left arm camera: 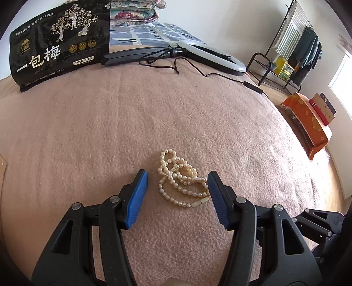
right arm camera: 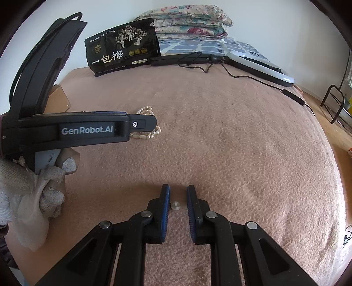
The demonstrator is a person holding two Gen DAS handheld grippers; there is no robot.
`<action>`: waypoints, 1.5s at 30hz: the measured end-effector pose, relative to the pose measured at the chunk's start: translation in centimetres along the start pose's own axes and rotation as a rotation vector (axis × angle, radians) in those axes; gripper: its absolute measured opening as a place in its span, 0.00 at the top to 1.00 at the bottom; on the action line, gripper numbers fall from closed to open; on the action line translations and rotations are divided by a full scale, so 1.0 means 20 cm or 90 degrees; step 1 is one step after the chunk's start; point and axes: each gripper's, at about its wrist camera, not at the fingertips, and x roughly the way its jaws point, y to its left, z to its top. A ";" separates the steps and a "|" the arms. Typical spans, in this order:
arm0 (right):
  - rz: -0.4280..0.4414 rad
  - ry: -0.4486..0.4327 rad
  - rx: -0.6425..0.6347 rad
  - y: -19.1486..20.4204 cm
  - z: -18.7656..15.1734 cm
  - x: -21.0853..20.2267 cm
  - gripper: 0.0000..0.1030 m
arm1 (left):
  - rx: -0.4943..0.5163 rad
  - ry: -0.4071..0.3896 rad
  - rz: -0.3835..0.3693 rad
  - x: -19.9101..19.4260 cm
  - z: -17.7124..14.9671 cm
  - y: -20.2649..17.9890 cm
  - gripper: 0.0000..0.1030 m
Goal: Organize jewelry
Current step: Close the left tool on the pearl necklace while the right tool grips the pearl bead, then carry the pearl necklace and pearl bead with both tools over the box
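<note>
A heap of cream pearl strands [left arm camera: 179, 178] lies on the pink blanket [left arm camera: 110, 121]. My left gripper [left arm camera: 177, 179] is open, its blue pads on either side of the pearls, low over the blanket. In the right wrist view the left gripper's black body hides most of the pearls [right arm camera: 146, 112]. My right gripper [right arm camera: 178, 192] is open with a narrow gap, and a small single pearl piece [right arm camera: 175, 205] lies on the blanket between its fingers.
A black snack bag [left arm camera: 59, 41] stands at the back, with a ring light [left arm camera: 211, 55], its black stand and cable beside it. Folded quilts [right arm camera: 187, 19] lie behind. An orange box [left arm camera: 308, 123] and a clothes rack [left arm camera: 292, 44] stand on the floor at right.
</note>
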 end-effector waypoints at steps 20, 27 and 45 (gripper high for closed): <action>0.007 -0.003 0.012 -0.01 -0.02 -0.01 0.93 | 0.017 -0.017 0.005 -0.01 -0.05 -0.02 0.92; 0.008 -0.009 0.023 -0.01 -0.02 -0.05 0.94 | -0.012 -0.030 -0.011 -0.11 -0.08 0.02 0.95; -0.003 -0.056 0.031 0.02 0.02 -0.29 0.94 | -0.039 -0.111 -0.008 -0.54 -0.06 0.15 0.96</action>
